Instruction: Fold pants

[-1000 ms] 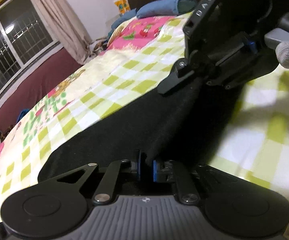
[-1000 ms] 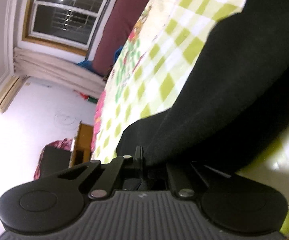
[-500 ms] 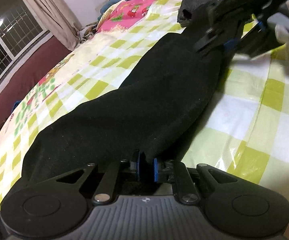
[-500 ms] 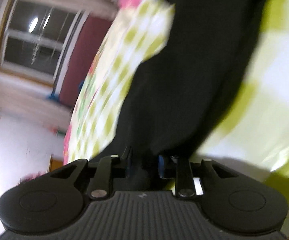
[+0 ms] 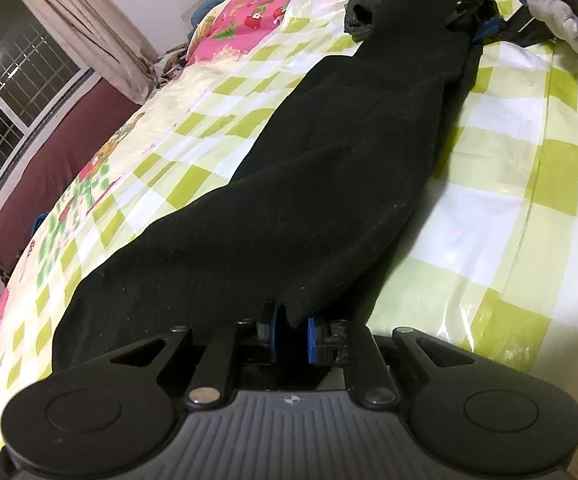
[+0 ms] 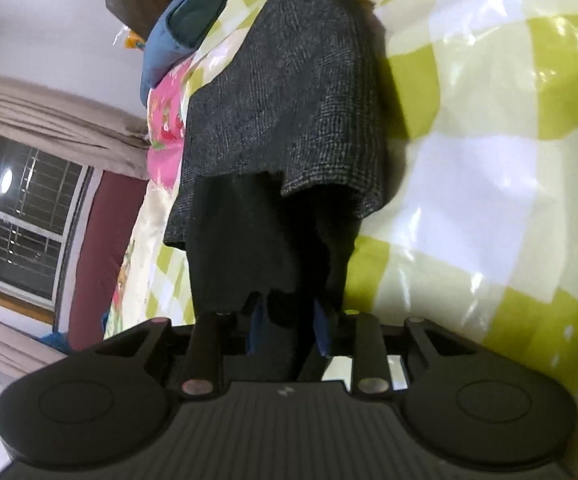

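Note:
Black pants (image 5: 309,184) lie stretched lengthwise on a green-and-white checked bed cover (image 5: 509,208). My left gripper (image 5: 291,334) is shut on the near edge of the pants, its blue pads pinching the cloth. My right gripper (image 5: 475,20) shows far off in the left wrist view, holding the other end of the pants. In the right wrist view my right gripper (image 6: 285,320) is shut on the black pants (image 6: 249,248), next to a grey checked garment (image 6: 289,96) on the bed.
A blue pillow (image 6: 185,28) and a pink patterned part of the cover (image 5: 257,20) lie at the head of the bed. A window (image 5: 5,92) with beige curtains (image 5: 85,36) is at the left. A dark red wall panel (image 5: 57,160) runs along the bed's side.
The two grippers have moved apart, the right one away toward the head of the bed. The pants, bunched before, are now stretched out long on the cover.

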The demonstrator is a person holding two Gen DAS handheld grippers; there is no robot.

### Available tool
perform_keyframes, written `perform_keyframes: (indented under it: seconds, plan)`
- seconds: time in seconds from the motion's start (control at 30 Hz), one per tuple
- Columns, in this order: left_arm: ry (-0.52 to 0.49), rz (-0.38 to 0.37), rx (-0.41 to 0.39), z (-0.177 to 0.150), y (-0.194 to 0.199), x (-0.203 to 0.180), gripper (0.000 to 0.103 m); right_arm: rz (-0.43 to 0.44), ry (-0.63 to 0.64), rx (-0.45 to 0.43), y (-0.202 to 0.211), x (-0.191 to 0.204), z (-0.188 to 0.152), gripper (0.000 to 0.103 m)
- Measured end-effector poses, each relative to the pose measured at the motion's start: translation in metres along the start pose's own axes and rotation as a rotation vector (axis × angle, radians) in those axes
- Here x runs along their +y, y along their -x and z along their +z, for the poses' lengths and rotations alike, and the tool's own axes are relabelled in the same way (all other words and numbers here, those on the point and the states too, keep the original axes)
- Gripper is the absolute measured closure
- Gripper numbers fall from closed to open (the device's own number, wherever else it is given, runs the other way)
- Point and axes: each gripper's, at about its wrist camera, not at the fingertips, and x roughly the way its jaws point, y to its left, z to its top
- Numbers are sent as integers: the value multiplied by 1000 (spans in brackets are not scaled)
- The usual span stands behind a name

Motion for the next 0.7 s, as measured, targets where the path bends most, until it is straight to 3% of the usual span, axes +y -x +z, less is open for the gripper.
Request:
perform_keyframes:
  seconds: [0.23, 0.43, 0.7]
  plan:
    - [-19, 6, 12, 3, 0, -2, 73, 10, 1, -23, 3, -4, 10, 75]
    - [-38, 15, 17, 4, -1, -4, 74, -58, 132, -137, 33, 5, 0, 63]
    - [-37, 23, 23, 5, 0, -6, 73, -57, 120, -104, 14, 7, 14, 51]
